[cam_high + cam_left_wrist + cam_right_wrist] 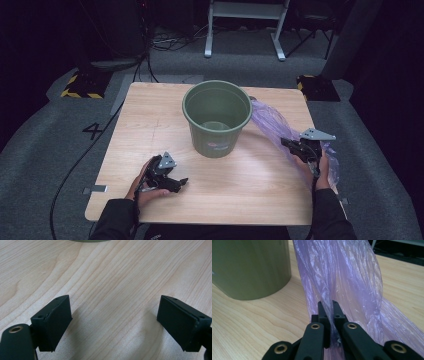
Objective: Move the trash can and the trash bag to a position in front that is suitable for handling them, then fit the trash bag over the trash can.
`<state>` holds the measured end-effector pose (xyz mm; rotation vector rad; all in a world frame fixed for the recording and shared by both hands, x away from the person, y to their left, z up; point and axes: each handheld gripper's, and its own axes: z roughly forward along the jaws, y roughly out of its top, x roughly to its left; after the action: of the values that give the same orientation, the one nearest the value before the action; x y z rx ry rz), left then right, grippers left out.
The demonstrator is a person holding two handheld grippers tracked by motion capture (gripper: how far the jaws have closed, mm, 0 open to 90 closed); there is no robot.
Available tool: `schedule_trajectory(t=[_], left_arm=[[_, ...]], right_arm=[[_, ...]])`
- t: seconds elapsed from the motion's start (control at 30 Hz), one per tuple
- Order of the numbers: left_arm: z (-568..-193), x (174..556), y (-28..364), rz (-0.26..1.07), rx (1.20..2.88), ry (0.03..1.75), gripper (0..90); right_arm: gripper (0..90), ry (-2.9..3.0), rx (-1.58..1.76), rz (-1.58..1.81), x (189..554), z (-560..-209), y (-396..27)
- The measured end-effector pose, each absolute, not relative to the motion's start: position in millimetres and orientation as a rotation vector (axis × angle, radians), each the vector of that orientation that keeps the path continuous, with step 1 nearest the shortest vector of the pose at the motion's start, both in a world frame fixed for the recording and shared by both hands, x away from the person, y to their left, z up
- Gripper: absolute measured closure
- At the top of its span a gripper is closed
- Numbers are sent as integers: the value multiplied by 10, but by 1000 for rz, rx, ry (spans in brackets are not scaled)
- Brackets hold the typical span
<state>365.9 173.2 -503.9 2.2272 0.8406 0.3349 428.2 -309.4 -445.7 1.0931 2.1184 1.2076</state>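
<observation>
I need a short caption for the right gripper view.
Right gripper shut on purple plastic bag beside green bucket.

A: What colour is the bucket (217, 119)?

B: It is olive green, with a small label in white and red on the front.

A: And the plastic bag (272, 122) beside it?

B: Pale purple, half transparent, with many shiny wrinkles.

A: The table (135, 130)?

B: Light wood, with a fine brown grain pattern.

A: The right gripper (329, 305) and left gripper (113, 322)?

B: Both black; the right gripper has small brass-coloured rings on its arms, and a grey plate (317, 134).

A: The floor (45, 145)?

B: Grey carpet, with blocks (82, 85) striped in yellow and black.
</observation>
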Motion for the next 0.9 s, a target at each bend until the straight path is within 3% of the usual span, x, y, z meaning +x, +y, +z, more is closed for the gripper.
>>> schedule_trajectory(t=[0.9], left_arm=[[-5038,3660,1735,334,2229,841,118]], right_arm=[[900,2003,1022,1307,4097,-4159,-3115]])
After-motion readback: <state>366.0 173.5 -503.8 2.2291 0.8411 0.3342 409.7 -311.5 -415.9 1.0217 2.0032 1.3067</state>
